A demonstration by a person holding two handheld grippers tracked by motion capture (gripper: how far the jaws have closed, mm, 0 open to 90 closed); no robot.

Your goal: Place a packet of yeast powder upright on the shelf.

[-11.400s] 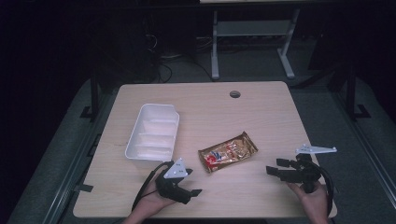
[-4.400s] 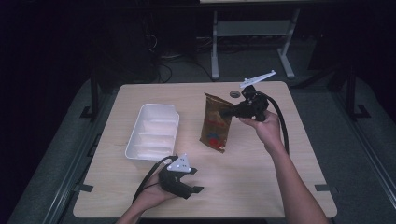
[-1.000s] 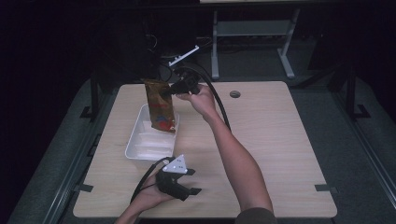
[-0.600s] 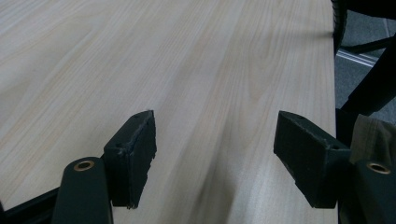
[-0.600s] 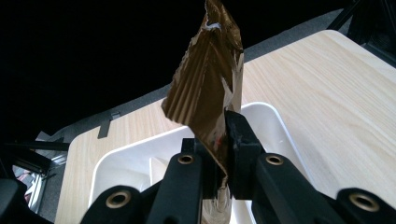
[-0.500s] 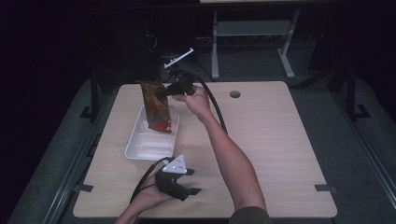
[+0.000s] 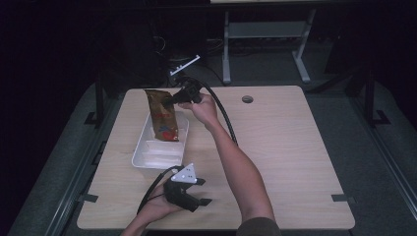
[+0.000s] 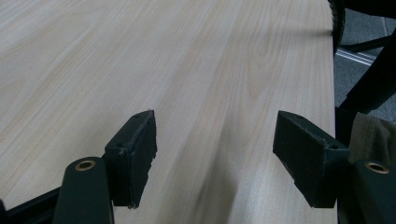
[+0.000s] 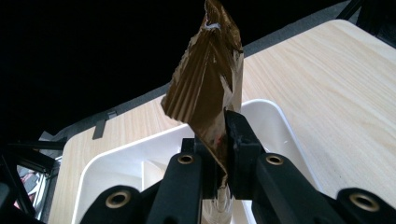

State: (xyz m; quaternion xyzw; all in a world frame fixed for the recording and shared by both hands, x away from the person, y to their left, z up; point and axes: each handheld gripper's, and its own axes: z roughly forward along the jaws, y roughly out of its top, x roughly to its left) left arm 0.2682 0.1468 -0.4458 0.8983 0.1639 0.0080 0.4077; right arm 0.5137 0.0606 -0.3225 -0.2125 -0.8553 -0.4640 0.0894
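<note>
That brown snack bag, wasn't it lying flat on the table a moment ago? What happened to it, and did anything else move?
The right gripper took hold of the snack bag, lifted it from the table's near middle, and carried it leftward; it now hangs upright over the white tray, clamped by its top edge. The left gripper stayed open at the table's near edge, and the tray kept its place.

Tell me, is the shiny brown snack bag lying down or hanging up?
Hanging up. The right gripper pinches the snack bag by its top edge, and it dangles above the white tray.
</note>
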